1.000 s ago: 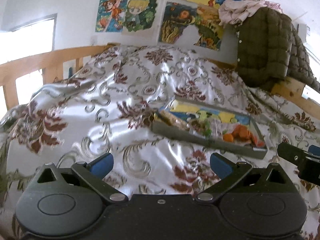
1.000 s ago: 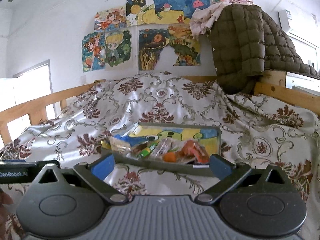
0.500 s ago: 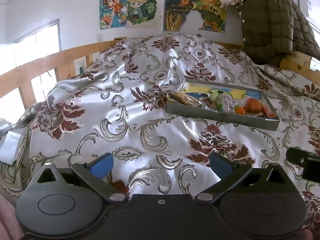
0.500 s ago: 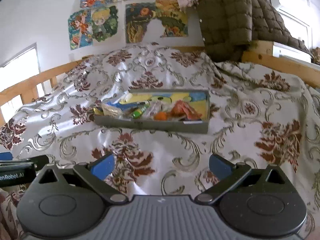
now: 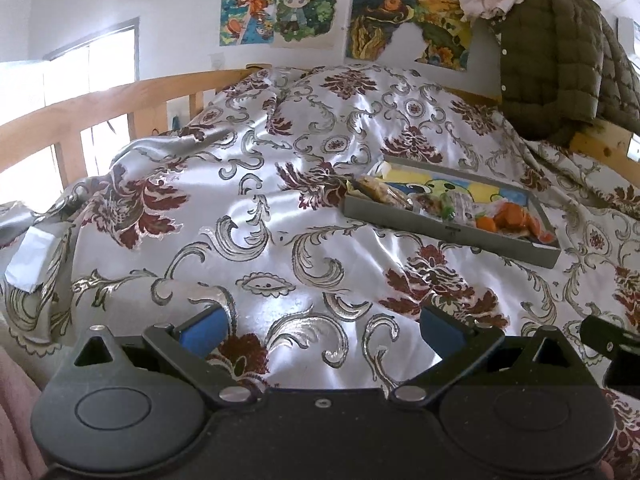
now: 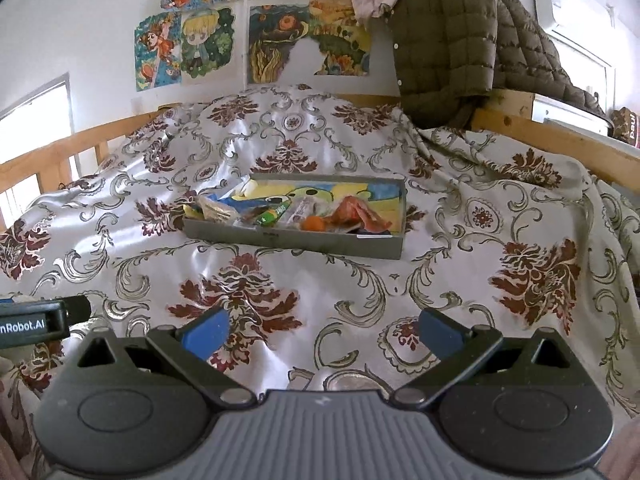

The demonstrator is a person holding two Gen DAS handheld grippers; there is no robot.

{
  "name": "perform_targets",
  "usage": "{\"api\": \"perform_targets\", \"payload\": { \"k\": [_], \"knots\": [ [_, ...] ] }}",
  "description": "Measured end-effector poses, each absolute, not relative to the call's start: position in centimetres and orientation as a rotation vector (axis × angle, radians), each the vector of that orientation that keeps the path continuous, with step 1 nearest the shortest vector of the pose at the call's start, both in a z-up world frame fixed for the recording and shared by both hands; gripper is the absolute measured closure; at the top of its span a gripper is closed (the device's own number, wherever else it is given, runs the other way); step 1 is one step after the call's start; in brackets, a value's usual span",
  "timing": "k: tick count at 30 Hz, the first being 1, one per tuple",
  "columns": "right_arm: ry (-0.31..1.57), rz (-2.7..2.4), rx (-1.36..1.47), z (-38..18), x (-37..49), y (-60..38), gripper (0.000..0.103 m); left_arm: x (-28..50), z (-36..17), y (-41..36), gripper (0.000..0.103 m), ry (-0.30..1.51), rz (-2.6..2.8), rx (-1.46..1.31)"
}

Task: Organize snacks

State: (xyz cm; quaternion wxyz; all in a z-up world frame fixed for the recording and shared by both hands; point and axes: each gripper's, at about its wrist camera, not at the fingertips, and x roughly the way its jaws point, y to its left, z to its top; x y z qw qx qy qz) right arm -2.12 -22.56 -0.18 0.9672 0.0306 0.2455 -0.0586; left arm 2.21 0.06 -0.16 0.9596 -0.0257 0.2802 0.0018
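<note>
A shallow grey tray (image 5: 448, 232) with a cartoon-printed floor sits on the floral bedspread. It also shows in the right wrist view (image 6: 292, 238). It holds several snacks: a clear cracker packet (image 5: 382, 192), an orange packet (image 6: 360, 214), a small orange round snack (image 6: 313, 223) and a green tube (image 6: 272, 214). My left gripper (image 5: 322, 330) is open and empty, well short of the tray and to its left. My right gripper (image 6: 324, 328) is open and empty, in front of the tray.
The satin bedspread (image 5: 280, 200) covers a raised, uneven surface. A wooden rail (image 5: 100, 108) runs along the left and a wooden ledge (image 6: 560, 136) on the right. A brown quilted jacket (image 6: 452, 36) hangs at the back right. Posters (image 6: 200, 44) cover the wall.
Both grippers have pulled back from the tray, which now lies farther off with more bedspread in front. The jaws have stayed open and empty.
</note>
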Motion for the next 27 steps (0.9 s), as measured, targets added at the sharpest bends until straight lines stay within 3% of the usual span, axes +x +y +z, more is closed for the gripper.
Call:
{"api": "perform_targets", "payload": {
  "k": [27],
  "knots": [
    [0.512, -0.120, 0.040, -0.49, -2.28, -22.38, 0.000, 2.03, -0.30, -0.07, 0.001, 0.580, 0.002, -0.044]
  ]
}}
